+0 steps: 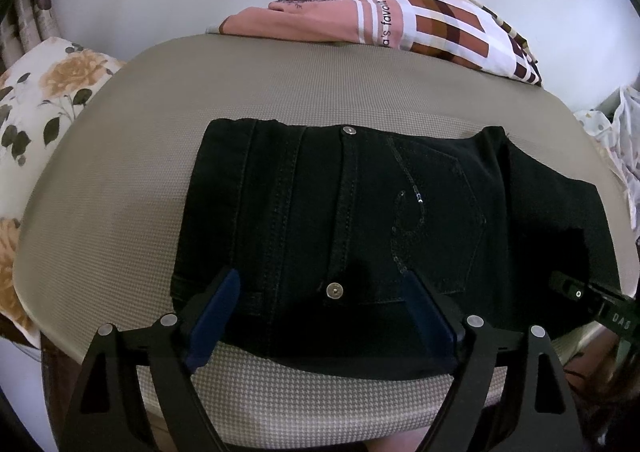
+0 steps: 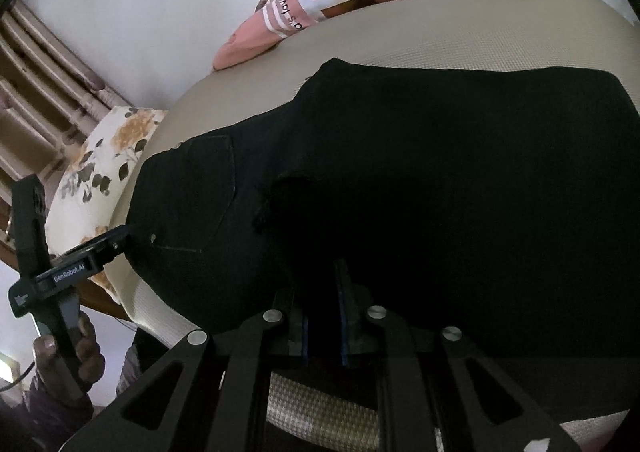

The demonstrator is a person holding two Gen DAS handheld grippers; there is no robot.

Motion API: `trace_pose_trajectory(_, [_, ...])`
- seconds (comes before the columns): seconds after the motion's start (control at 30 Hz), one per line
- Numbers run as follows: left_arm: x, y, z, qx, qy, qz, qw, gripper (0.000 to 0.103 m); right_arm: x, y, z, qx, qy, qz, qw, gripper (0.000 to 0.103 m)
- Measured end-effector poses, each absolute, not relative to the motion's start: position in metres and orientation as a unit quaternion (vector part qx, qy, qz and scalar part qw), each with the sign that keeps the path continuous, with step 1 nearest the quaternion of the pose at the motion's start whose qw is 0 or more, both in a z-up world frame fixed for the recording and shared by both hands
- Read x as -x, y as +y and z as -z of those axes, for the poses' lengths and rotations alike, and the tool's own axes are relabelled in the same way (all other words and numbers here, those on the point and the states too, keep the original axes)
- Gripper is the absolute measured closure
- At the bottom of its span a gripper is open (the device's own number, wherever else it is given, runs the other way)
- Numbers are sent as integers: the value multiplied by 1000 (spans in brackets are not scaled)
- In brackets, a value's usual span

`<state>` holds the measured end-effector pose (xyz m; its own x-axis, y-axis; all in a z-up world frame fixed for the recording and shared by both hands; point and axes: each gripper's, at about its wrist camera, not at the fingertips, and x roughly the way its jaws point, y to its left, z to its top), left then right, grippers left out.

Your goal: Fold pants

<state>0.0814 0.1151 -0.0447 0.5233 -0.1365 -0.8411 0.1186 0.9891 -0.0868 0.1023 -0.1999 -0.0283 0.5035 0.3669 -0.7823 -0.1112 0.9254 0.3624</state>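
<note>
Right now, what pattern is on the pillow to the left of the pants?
The pillow is white with yellow-orange flowers and dark leaves, clearest in the left wrist view.

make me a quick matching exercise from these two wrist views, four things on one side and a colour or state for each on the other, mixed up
Things:
1. pants
2. left tool
3. right tool
4. floral pillow

States:
A. white with yellow flowers, at the bed's edge
B. fingers nearly together at the near edge of the pants
C. black, lying folded on the beige bed cover
D. fingers spread wide over the waistband button

Pairs: 1-C, 2-D, 3-B, 4-A
</note>
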Motion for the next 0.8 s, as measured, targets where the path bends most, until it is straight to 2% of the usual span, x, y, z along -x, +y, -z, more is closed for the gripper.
trace_pose_trajectory(0.3, [-82,115,45,12,483,73,872,18,-94,-192,27,-103,473,-141,864,87])
trace_pose_trajectory(0.37, [-82,115,45,13,484,73,872,18,-93,-190,27,-100,474,-145,863,84])
trace_pose_trajectory(0.43, [-82,115,44,13,484,73,872,18,-91,-189,26,-109,474,-158,860,73])
trace_pose_trajectory(0.57, [-82,115,44,13,484,73,872,18,-83,-179,25,-102,476,-188,853,66])
trace_pose_trajectory(0.63, [-82,115,44,15,484,73,872,18,-81,-182,24,-139,484,-239,830,65])
trace_pose_trajectory(0.7, [-83,118,45,19,485,72,871,18,-81,-199,26,-244,493,-311,775,65])
trace_pose_trajectory(0.8, [-83,123,45,30,485,70,871,18,-81,-246,21,-351,451,-301,763,65])
